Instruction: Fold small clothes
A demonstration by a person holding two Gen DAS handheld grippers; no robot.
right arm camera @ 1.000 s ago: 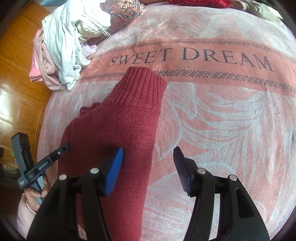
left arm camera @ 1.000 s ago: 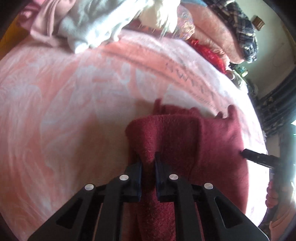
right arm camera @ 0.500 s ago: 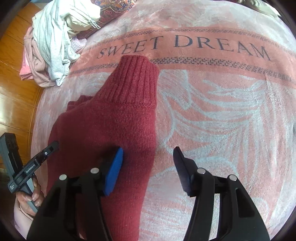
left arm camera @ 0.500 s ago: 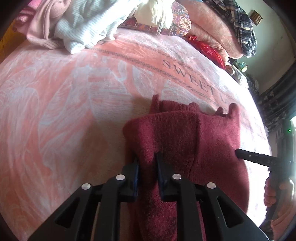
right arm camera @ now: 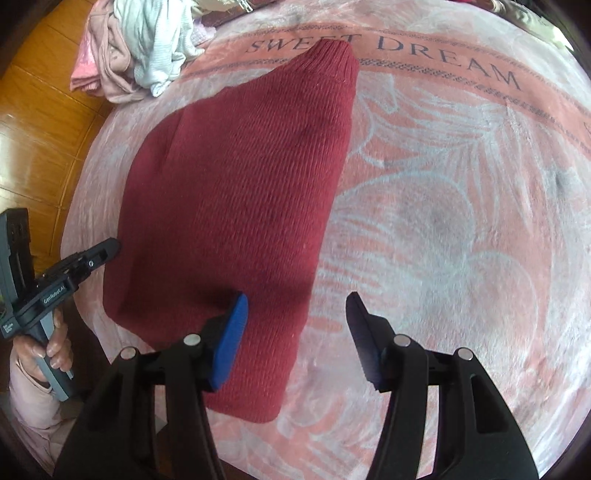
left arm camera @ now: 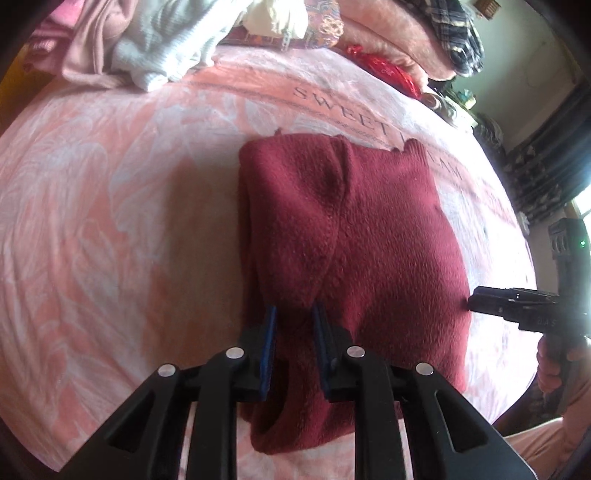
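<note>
A dark red knitted sweater (left arm camera: 369, 240) lies folded on the pink blanket (left arm camera: 110, 221). In the right wrist view the sweater (right arm camera: 240, 166) reaches with its ribbed end up to the printed words. My left gripper (left arm camera: 294, 310) hovers over the sweater's near left part. Its jaws stand slightly apart, and the blue pads do not press on the cloth below them. My right gripper (right arm camera: 297, 299) is open over the sweater's near right edge, one finger above the knit and the other above the blanket (right arm camera: 443, 221). Each gripper also shows in the other's view: the left gripper (right arm camera: 107, 249) and the right gripper (left arm camera: 480, 299).
A pile of pale and pink clothes (left arm camera: 166, 48) lies at the far left of the bed, with pillows and a plaid cloth (left arm camera: 454, 33) behind. The wooden floor (right arm camera: 37, 110) shows left of the bed. A hand (right arm camera: 55, 343) holds the left gripper's handle.
The left jaws were shut on a fold of the sweater and have parted. The fold now lies flat. Both grippers have drawn back from the sweater.
</note>
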